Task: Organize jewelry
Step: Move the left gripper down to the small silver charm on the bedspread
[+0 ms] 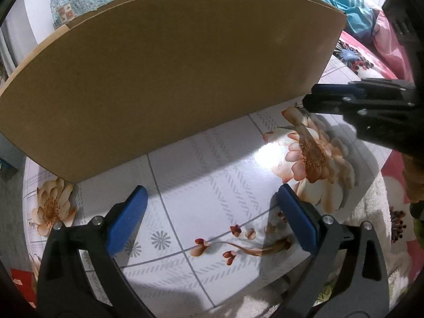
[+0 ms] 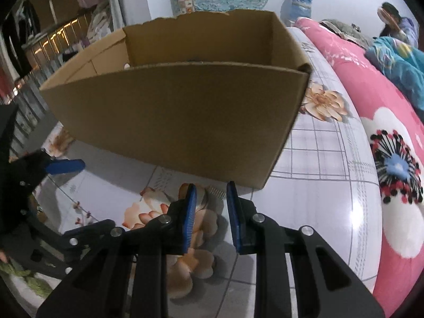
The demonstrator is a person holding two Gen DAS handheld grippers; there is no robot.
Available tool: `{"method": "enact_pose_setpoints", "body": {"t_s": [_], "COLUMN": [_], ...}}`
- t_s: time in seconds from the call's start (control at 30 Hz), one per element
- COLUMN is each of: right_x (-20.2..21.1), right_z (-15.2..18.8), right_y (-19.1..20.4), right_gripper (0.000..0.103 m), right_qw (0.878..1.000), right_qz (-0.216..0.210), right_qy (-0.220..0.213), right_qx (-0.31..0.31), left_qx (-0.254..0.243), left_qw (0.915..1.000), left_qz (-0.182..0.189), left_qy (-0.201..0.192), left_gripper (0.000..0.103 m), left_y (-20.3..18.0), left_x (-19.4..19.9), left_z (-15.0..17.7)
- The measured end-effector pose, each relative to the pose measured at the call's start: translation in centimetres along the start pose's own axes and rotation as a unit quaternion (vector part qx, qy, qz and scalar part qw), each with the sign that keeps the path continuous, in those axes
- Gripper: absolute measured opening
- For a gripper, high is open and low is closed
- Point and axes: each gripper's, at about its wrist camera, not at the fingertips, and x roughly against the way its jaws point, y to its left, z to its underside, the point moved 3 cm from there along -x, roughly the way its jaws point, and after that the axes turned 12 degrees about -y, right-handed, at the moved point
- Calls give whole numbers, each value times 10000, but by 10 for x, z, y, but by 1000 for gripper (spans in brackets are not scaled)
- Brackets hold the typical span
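Jewelry is scarcely in evidence: the one candidate is a small metallic bit [image 1: 299, 104] at the tip of the right gripper [image 2: 210, 193], seen from the left wrist camera and too small to identify. It lies just above the peach flower print on the table [image 1: 212, 175], near the right end of the cardboard box [image 2: 169, 122].

The box stands open-topped on the far side of the glossy tabled surface. Its interior is mostly hidden behind the near wall. A pink floral quilt [image 2: 371, 137] lies to the right of the table.

Procedure, as judged: if the piece is in fact held, carry it up over the near wall of the box and release it low inside, so that it does not bounce or tangle.

Right gripper: jaws narrow, with a slim gap visible between the blue pads; whether they pinch the metallic bit cannot be told. Left gripper [image 1: 212, 212]: jaws spread wide, nothing between them, poised above bare table at the near side of the box.
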Motion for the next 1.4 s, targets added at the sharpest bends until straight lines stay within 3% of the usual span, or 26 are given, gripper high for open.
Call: {"method": "enact_pose_setpoints", "body": {"t_s": [0.37,0.7,1.03,1.27,1.4], "right_x": [-12,1,20,37,38], "right_z": [0,2,26,20,25], "right_y": [10,12,15,-16,-24], "right_gripper": [11,6,6,6,6], "right_qw": [9990,9993,9978,9906,9885], "right_qz": [117,-40,-482,-741,-715], "right_qy": [60,273,390,137,227], "right_qx": [429,237,-251,-1145,-1316], "left_qx": [-47,-107,-125,-168,-165], "left_qw": [9999,9999,9999,9997,9998], "left_qz": [40,105,119,148,127], "left_qy": [118,61,14,-18,-42], "left_gripper": [95,95,95,95,96], "left_y": [0,1,0,-1,-2], "left_x": [-1,0,2,3,3], "left_z": [-1,-1,0,0,0]}}
